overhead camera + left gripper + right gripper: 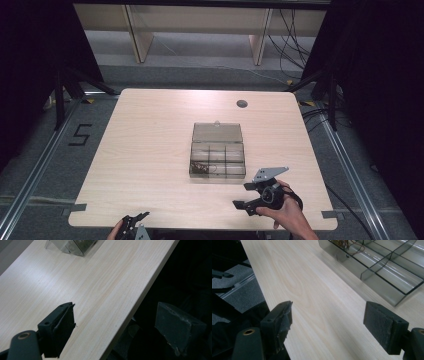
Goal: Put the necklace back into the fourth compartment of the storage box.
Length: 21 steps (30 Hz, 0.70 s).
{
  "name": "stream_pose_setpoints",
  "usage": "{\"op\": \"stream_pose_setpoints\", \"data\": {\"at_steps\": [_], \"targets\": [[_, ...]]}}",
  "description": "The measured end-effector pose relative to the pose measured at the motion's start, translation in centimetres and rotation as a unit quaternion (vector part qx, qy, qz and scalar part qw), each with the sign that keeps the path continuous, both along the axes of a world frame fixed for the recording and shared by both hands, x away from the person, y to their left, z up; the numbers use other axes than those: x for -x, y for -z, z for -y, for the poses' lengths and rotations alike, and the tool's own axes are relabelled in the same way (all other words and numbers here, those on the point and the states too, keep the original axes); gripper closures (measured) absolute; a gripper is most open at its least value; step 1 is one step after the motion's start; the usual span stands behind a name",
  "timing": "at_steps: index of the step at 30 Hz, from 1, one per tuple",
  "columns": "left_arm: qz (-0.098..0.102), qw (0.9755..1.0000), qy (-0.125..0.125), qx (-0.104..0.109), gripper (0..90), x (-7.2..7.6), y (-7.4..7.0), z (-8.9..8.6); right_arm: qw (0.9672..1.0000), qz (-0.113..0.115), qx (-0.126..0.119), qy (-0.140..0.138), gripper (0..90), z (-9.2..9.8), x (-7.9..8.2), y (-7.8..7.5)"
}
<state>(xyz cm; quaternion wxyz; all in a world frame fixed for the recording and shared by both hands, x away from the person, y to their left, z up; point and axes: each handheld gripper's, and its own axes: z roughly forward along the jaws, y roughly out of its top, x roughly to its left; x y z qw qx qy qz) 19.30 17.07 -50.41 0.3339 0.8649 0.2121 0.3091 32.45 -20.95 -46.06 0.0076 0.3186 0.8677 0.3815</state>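
Showing a pause beside an open organiser box (218,157), clear and smoky, which lies near the middle of the tabletop (150,150) with its lid (218,132) folded back on the far side; the tray is split into compartments, and a tangle of thin wire-like pieces (201,168) sits in the near-left one, the other compartments looking bare; the right gripper (244,195) hovers just beside the box's near-right corner, low over the wood, its fingers (382,326) spread wide with nothing between them, as the right gripper view confirms, where the box (384,272) lies ahead and to the right of the gap; the left gripper (137,219) rests at the near edge of the tabletop, well apart from the box, its fingers (60,327) likewise spread and holding nothing, one over the wood and the other past the edge; judged from this layout, the step in hand is a release or an approach at the box rather than a carry, since neither gripper bears anything; the next move probably calls for the right gripper to turn toward the box and line its fingers up on a wall, the lid or the contents, closing only once the pads straddle the target; the thin walls would want a gentle, square pinch.
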Motion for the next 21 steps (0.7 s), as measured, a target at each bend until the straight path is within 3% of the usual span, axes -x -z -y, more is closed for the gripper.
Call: {"op": "stream_pose_setpoints", "data": {"at_steps": [7, 11, 13, 21], "targets": [[-0.010, 0.9999, -0.002, -0.001, 15.5, 0.1, -0.1, 0.0, 1.0000, 0.000, 0.000, -0.003, 21.6, 0.6, 0.3, 0.4], [-0.001, 1.0000, -0.001, 0.000, 15.5, 0.0, 0.0, 0.0, 1.0000, -0.001, -0.005, -0.002, 21.0, 0.8, 0.6, 0.7], [-0.007, 1.0000, 0.002, -0.004, 15.5, 0.0, -0.1, -0.1, 0.9999, 0.010, -0.003, -0.005, 20.2, 0.9, 0.6, 0.9], [-0.005, 1.0000, -0.004, 0.003, 15.5, 0.1, 0.1, 0.0, 0.9999, 0.010, -0.005, 0.001, 19.3, 1.4, 1.1, 1.2]]}}
